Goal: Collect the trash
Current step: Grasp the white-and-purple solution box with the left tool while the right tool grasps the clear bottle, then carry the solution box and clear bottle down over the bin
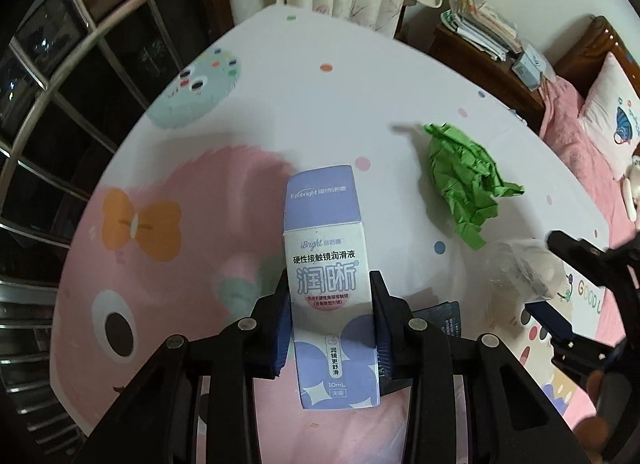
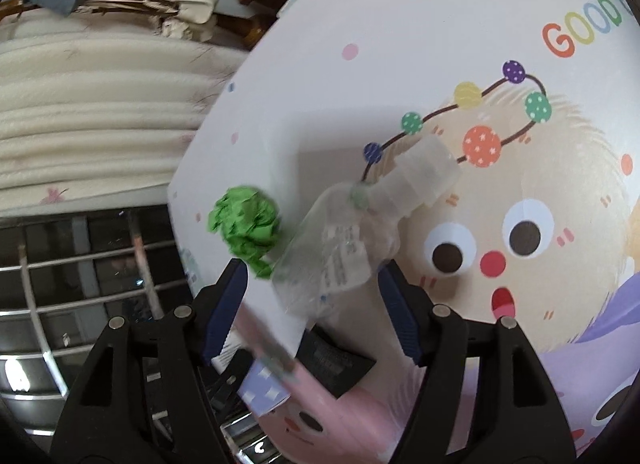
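My left gripper [image 1: 330, 314] clamps the purple-and-white carton [image 1: 326, 264], lifted above the cartoon-printed tabletop [image 1: 280, 76]. My right gripper [image 2: 312, 296] stands wide around the clear plastic bottle [image 2: 352, 236], pads not touching. Crumpled green paper [image 1: 464, 180] lies near the tabletop's far edge.

Dim, soft indoor light; strong fisheye bending with dark corners; motion blur smears the right wrist view.

carton [image 1: 328, 264]: glossy card | wad [image 1: 466, 180]: crumpled paper | bottle [image 2: 344, 240]: clear plastic
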`<state>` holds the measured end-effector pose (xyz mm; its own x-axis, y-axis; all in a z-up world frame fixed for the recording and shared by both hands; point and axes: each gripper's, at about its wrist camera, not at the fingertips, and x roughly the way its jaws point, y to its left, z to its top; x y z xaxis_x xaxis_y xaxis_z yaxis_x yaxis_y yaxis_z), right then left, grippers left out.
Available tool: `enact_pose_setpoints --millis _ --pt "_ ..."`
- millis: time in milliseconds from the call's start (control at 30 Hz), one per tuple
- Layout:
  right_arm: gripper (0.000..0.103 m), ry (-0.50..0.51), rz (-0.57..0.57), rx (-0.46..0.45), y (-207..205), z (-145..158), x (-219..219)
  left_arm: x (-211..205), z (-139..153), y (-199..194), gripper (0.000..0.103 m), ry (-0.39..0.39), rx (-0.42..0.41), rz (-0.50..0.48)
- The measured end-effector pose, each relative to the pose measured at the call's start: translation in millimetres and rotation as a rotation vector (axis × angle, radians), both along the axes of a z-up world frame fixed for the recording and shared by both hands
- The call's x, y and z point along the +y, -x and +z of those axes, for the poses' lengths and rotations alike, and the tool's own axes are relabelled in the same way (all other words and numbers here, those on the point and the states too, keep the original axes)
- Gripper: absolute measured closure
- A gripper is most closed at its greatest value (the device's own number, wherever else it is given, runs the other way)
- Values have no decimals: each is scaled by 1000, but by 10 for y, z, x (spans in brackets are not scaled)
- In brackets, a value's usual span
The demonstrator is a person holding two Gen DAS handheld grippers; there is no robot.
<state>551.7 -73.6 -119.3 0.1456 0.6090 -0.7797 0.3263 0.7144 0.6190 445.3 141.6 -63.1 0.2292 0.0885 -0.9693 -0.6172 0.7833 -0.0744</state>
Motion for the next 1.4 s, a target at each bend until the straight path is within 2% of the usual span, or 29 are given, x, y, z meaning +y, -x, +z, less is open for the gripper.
enact_pose_setpoints --millis 67,100,133,267,333,600,867,1167,1400 --pt "40 18 -11 7 -9 -45 18 -14 64 7 68 -7 -10 -9" --pt "48 26 -14 6 -8 -70 21 -9 94 13 68 -5 -16 -11" --pt "50 37 -17 3 0 -88 25 3 119 24 68 -2 -21 -14" --pt "74 23 11 -68 56 -20 70 14 167 66 68 -11 -33 -38" --pt "74 65 49 -100 96 66 105 -3 184 117 68 -11 -40 -50" --pt "78 84 159 -190 562 376 87 -118 365 430 68 5 -83 -129" --pt "80 150 257 -295 1588 788 91 -245 660 1101 68 9 -140 -280" --pt "80 217 208 -400 3155 1197 109 -331 1014 2337 68 -32 -246 -520" --pt "80 281 195 -460 4347 1320 416 -214 1038 3272 68 -11 -298 -652"
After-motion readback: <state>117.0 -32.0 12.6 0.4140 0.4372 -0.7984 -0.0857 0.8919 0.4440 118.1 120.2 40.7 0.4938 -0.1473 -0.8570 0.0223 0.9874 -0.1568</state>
